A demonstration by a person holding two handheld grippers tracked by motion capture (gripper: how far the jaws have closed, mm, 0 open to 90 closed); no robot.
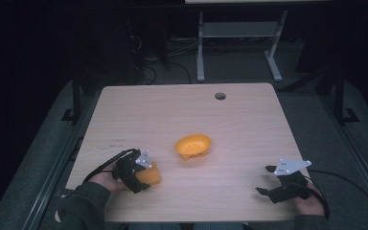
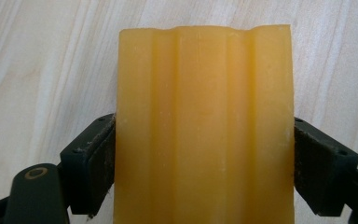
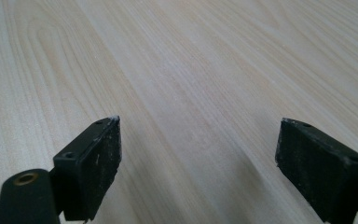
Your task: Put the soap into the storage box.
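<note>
Left gripper (image 2: 204,154) clenching the yellow block (image 2: 204,126) low over the counter's (image 1: 239,124) near-left.
Right gripper (image 1: 280,182) is idling released; keeping the squeeze even should carry the block level toward the bowl (image 1: 193,146).

Dim room, grey floor (image 1: 239,67), white-legged desk (image 1: 201,52) behind.

The bench (image 1: 230,139) is pale wood with fine lengthwise grain and a dark round hole near its upper edge. At the frame's middle lies an orange bowl (image 1: 193,145). The block (image 2: 204,126) at lower left is waxy yellow-orange with soft lengthwise ridges. Both grippers, left gripper (image 1: 141,178) and right gripper (image 1: 267,180), are black, each topped by a grey, perhaps dotted, plate.
</note>
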